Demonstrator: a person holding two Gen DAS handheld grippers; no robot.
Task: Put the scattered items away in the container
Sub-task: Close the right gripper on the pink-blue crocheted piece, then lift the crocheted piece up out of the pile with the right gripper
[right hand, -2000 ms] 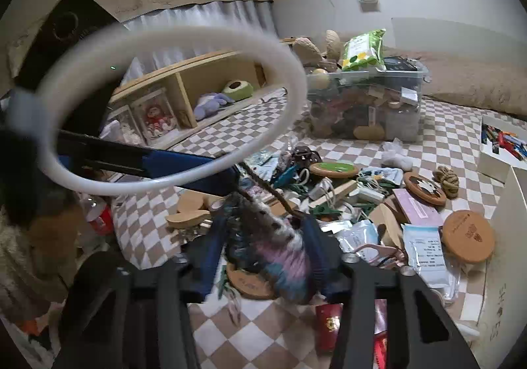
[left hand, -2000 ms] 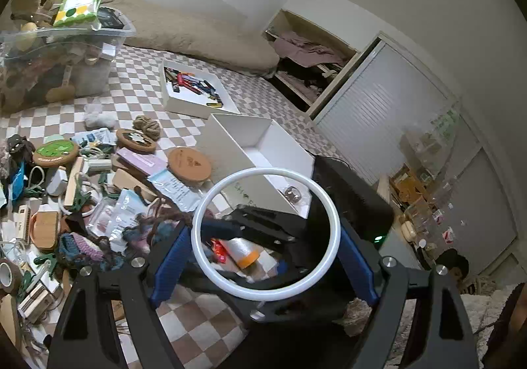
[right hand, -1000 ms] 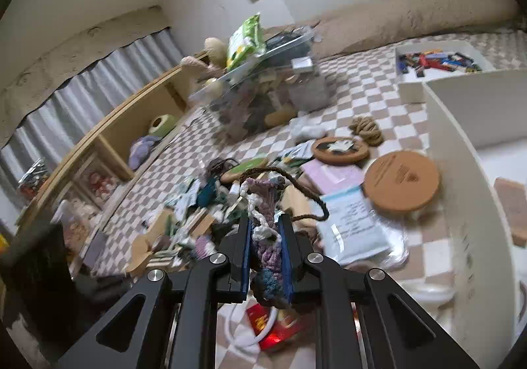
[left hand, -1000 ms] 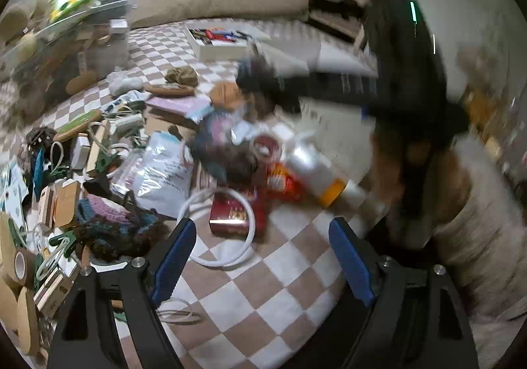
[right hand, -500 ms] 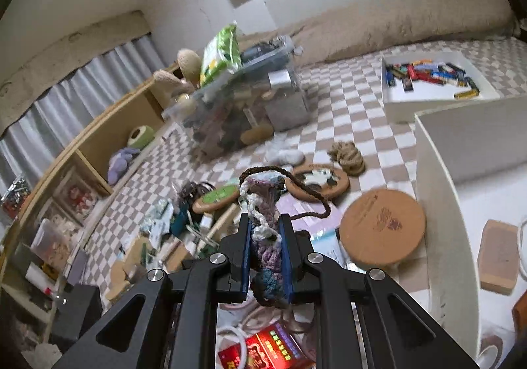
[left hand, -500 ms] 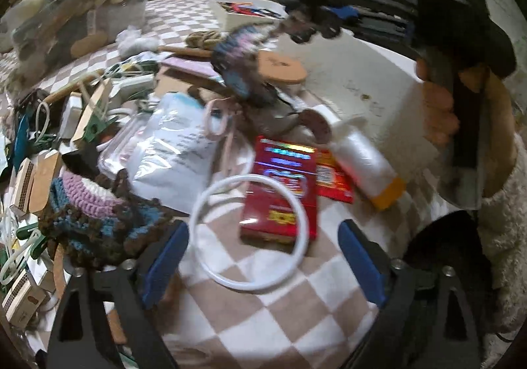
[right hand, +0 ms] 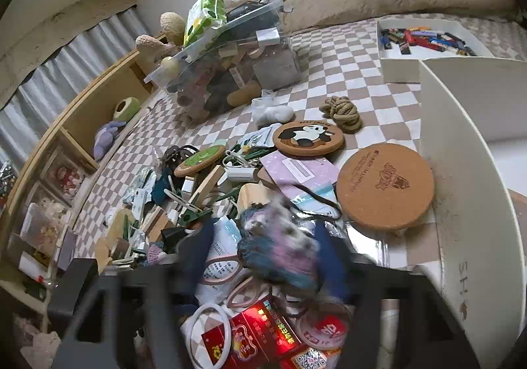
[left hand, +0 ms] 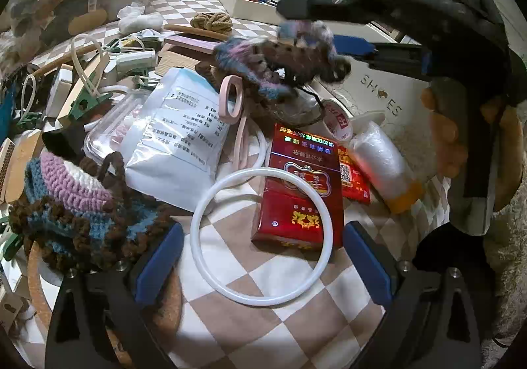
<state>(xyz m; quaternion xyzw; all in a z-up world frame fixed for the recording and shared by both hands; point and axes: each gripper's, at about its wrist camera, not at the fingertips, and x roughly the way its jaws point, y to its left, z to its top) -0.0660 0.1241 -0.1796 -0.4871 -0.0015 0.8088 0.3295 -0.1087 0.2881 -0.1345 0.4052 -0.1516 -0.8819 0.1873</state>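
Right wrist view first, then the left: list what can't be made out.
- Right wrist view: right gripper fingers and the crocheted pouch between its opening jaws are motion-blurred; contact unclear.
- Right wrist view: white box interior is cut off by the frame edge.
- Left wrist view: white ring lies between the opening left gripper jaws; the cork disc is mostly hidden by another crocheted piece.

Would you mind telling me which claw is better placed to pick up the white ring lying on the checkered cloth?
Left. The left claw hangs with its jaws opening to either side of the white ring; the right claw is releasing the crocheted pouch near the white box.
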